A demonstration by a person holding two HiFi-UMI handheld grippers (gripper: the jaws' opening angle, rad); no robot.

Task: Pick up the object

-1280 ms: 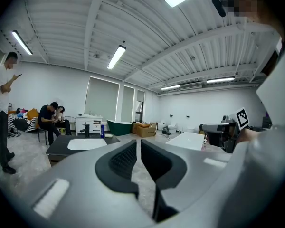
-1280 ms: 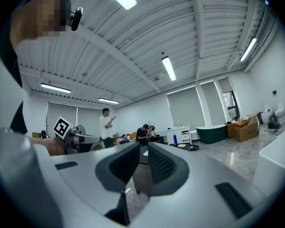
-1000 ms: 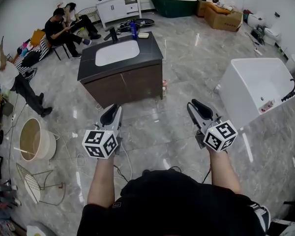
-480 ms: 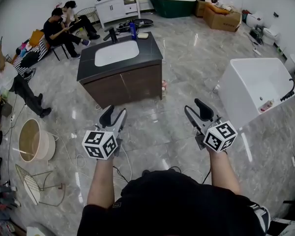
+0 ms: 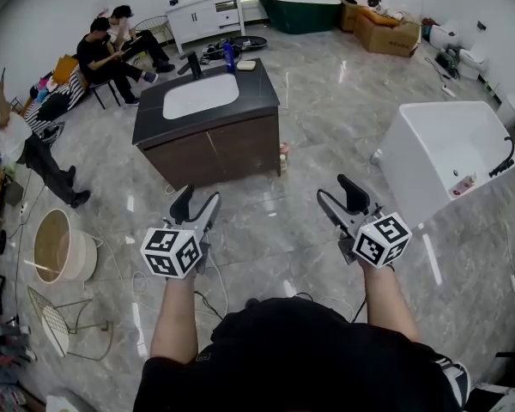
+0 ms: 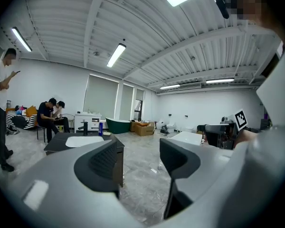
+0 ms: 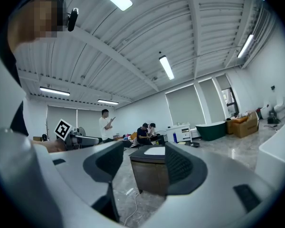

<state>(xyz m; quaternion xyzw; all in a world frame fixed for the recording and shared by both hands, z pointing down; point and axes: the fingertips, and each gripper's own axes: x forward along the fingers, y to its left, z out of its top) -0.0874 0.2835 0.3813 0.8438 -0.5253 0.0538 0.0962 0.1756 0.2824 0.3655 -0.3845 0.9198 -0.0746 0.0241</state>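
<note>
The left gripper (image 5: 196, 204) and right gripper (image 5: 339, 194) hover level over the grey marble floor (image 5: 309, 101). Both sets of jaws have just swung wide, with nothing between them. Bare floor runs ahead to a dark vanity (image 5: 215, 148). A faucet (image 5: 191, 63) and a blue bottle (image 5: 228, 56), perhaps the object meant, stand at the far edge of its top. A white tub (image 5: 438, 157) bounds the right side and a bucket (image 5: 60, 245) the left. Seated people (image 5: 103, 54), a cabinet (image 5: 208, 11) and a green tub (image 5: 300, 9) line the far wall.

Sink cabinet (image 5: 215, 148) ahead at centre, bathtub (image 5: 409, 157) to its right, round tub (image 5: 87, 256) on floor left, seated people (image 5: 112, 45) behind-left
</note>
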